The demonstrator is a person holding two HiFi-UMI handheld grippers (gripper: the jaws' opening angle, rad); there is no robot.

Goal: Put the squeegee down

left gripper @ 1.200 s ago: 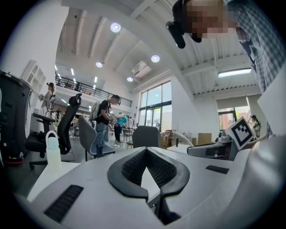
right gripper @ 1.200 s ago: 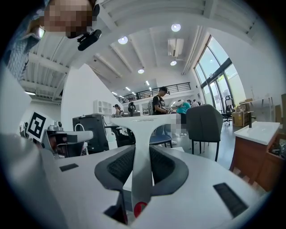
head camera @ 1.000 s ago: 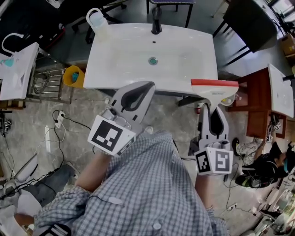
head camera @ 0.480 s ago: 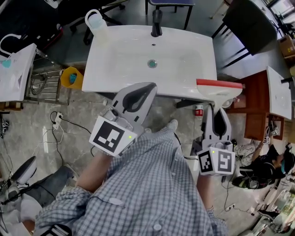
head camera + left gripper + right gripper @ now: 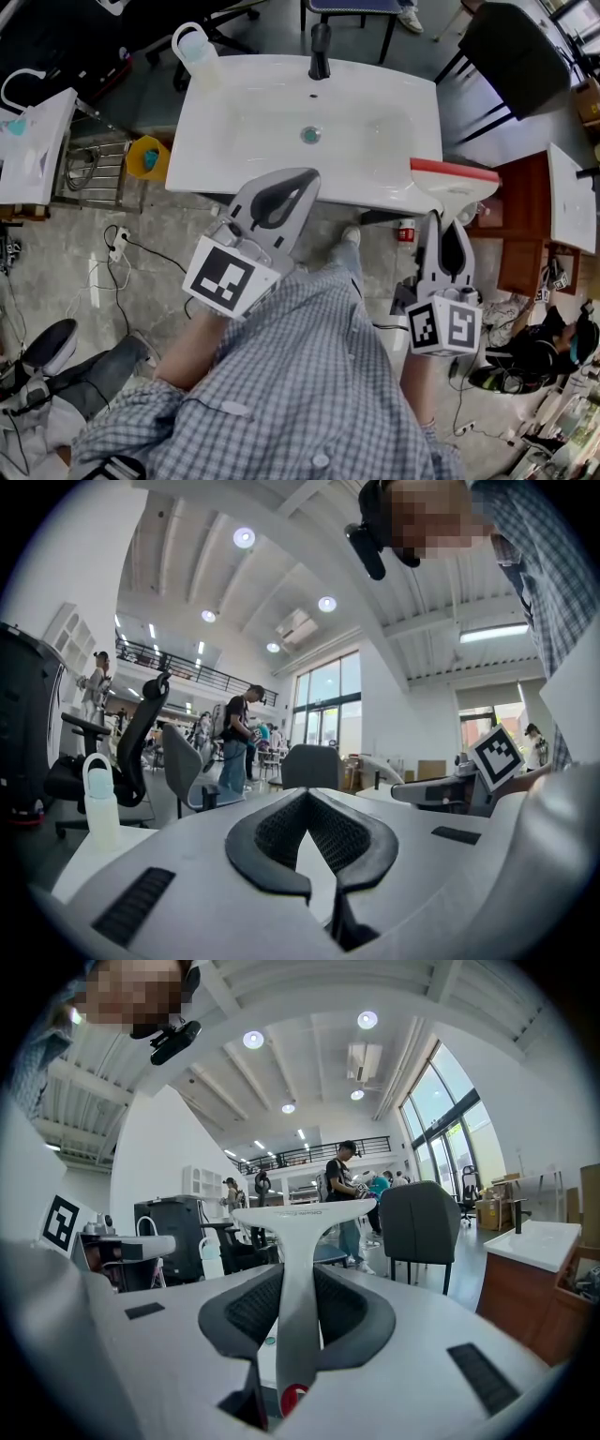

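right hand-held gripper [image 5: 443,242] grips squeegee [image 5: 454,180] | white T-shape, red edge

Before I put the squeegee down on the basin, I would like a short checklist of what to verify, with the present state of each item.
1. Grip: the right gripper is shut on the handle of the white squeegee with the red blade strip: ok.
2. The left gripper is shut with nothing in it, apart from the squeegee: ok.
3. Landing place: the white ceramic basin looks bare beside the squeegee, near its right front corner: ok.
4. Squeegee touching the basin or above it: cannot tell.
5. The translucent plastic jug and the black tap stand at the far edge, away from the squeegee: ok.
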